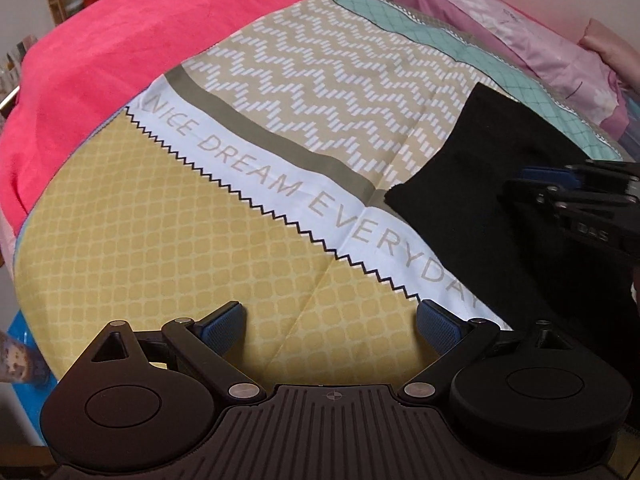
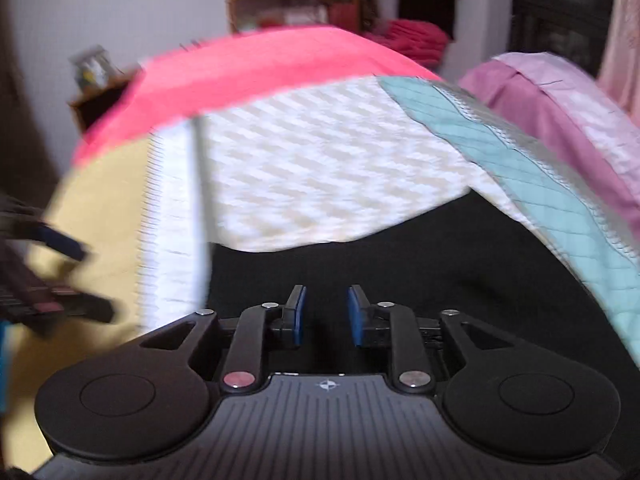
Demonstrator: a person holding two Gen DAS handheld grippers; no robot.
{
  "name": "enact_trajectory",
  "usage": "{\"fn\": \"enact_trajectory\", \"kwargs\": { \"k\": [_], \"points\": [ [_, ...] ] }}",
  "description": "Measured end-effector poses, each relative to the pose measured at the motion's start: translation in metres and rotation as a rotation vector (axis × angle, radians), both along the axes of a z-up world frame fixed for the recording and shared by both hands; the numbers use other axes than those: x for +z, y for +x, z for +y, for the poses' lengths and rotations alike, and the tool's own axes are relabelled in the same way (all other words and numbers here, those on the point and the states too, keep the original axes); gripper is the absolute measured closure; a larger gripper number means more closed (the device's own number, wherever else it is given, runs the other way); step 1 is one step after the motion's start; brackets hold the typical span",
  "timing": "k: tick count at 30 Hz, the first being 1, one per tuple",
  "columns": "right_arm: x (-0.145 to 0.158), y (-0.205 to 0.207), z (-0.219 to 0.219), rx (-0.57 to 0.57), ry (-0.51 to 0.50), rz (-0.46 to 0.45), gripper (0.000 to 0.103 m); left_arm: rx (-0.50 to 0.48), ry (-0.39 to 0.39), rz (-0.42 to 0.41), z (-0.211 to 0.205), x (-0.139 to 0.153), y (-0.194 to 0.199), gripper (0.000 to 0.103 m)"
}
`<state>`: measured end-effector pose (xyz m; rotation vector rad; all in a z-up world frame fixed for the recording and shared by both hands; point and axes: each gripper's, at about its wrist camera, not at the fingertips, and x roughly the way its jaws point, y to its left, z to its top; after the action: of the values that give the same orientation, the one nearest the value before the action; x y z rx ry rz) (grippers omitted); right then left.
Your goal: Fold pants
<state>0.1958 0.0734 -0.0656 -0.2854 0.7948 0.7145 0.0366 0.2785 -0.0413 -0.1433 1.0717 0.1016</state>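
Black pants (image 1: 472, 184) flat on patterned bedsheet (image 1: 200, 240); left tongs (image 1: 330, 322) wide open, empty; right tongs (image 2: 324, 314) narrowly parted over the pants, gripping nothing.

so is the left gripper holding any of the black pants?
No. The left gripper is wide open above the yellow bedsheet, and the black pants lie off to its right.

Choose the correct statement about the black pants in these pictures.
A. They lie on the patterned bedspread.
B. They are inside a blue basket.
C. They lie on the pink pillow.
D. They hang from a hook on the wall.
A: in the left wrist view the black pants rest flat on the patterned bedspread, beside its printed words and under the right tool.
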Motion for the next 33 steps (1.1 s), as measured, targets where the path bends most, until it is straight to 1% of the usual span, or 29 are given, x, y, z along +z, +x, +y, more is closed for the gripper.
{"fn": "enact_trajectory", "kwargs": {
  "k": [1,2,3,4,5,6,7,8,9,10,11,12,13,14,15,16,17,19,20,21,22,23,24,26,27,28,29,31,33],
  "points": [
    [-0.013,0.009,0.007,-0.005,-0.015,0.031,0.075,-0.005,-0.004,-0.001,-0.003,0.0,0.002,0.0],
    [-0.018,0.011,0.012,0.002,0.017,-0.019,0.074,-0.012,-0.006,-0.002,-0.006,0.0,0.003,0.0],
    [-0.019,0.014,0.02,0.027,0.014,-0.033,0.072,-0.022,-0.003,-0.003,-0.01,0.0,0.005,0.0],
    [-0.014,0.018,0.026,0.041,0.004,-0.024,0.072,-0.034,0.003,-0.002,-0.013,0.001,0.008,0.0],
    [-0.006,0.021,0.023,0.056,0.036,-0.001,0.073,-0.045,0.011,-0.006,-0.016,0.001,0.01,0.0],
    [0.005,0.018,0.011,0.058,0.1,0.009,0.067,-0.055,0.018,-0.014,-0.019,0.002,0.011,0.0],
    [0.015,0.017,-0.004,0.03,0.15,0.0,0.054,-0.064,0.022,-0.021,-0.02,0.004,0.012,0.0],
    [0.026,0.018,-0.016,-0.019,0.166,-0.025,0.049,-0.072,0.021,-0.027,-0.021,0.006,0.013,0.0],
    [0.028,0.023,-0.029,-0.089,0.166,-0.054,0.046,-0.079,0.019,-0.034,-0.022,0.007,0.014,0.0],
    [0.027,0.034,-0.038,-0.155,0.147,-0.06,0.047,-0.088,0.017,-0.041,-0.024,0.009,0.015,0.0],
    [0.019,0.048,-0.039,-0.22,0.099,-0.043,0.049,-0.095,0.015,-0.046,-0.026,0.009,0.017,0.0],
    [0.005,0.064,-0.037,-0.259,0.054,-0.01,0.057,-0.101,0.015,-0.049,-0.029,0.01,0.02,0.0],
    [-0.008,0.079,-0.031,-0.266,0.033,0.021,0.052,-0.107,0.014,-0.05,-0.032,0.009,0.024,0.0],
    [-0.01,0.081,-0.028,-0.259,0.068,-0.026,0.044,-0.114,0.013,-0.046,-0.037,0.008,0.029,0.0],
    [-0.01,0.085,-0.024,-0.229,0.077,-0.04,0.031,-0.122,0.015,-0.044,-0.042,0.008,0.033,0.0],
    [-0.009,0.089,-0.019,-0.221,0.057,-0.021,0.03,-0.139,0.013,-0.055,-0.048,0.009,0.036,0.0],
    [-0.003,0.088,-0.021,-0.237,0.058,-0.009,0.032,-0.159,0.015,-0.065,-0.054,0.01,0.037,0.0],
    [0.011,0.073,-0.041,-0.27,0.123,0.016,0.032,-0.193,0.019,-0.078,-0.064,0.012,0.041,0.0],
    [0.017,0.062,-0.056,-0.304,0.146,0.015,0.031,-0.207,0.019,-0.081,-0.068,0.013,0.044,0.0],
    [0.025,0.047,-0.072,-0.35,0.152,0.002,0.026,-0.218,0.02,-0.084,-0.072,0.013,0.047,0.0],
    [0.027,0.033,-0.088,-0.405,0.152,-0.011,0.022,-0.228,0.018,-0.086,-0.076,0.013,0.05,0.0],
    [0.023,0.026,-0.103,-0.455,0.154,-0.006,0.021,-0.237,0.014,-0.086,-0.08,0.013,0.054,0.0],
    [0.012,0.027,-0.115,-0.487,0.15,0.023,0.019,-0.247,0.009,-0.084,-0.084,0.011,0.06,0.0],
    [-0.018,0.043,-0.128,-0.523,0.102,0.128,0.02,-0.264,0.005,-0.067,-0.097,0.007,0.073,0.0],
    [-0.019,0.043,-0.132,-0.49,0.141,0.086,0.018,-0.274,0.012,-0.056,-0.104,0.004,0.081,0.0],
    [-0.013,0.046,-0.135,-0.49,0.149,0.092,0.019,-0.28,0.02,-0.052,-0.112,0.003,0.088,0.0],
    [-0.005,0.046,-0.141,-0.515,0.154,0.1,0.019,-0.276,0.035,-0.05,-0.119,0.003,0.094,0.0],
    [0.011,0.032,-0.165,-0.553,0.202,0.044,0.015,-0.268,0.054,-0.044,-0.133,0.003,0.108,0.0],
    [0.018,0.012,-0.196,-0.627,0.199,0.009,0.015,-0.278,0.03,-0.039,-0.147,0.003,0.123,0.0]
  ]
}}
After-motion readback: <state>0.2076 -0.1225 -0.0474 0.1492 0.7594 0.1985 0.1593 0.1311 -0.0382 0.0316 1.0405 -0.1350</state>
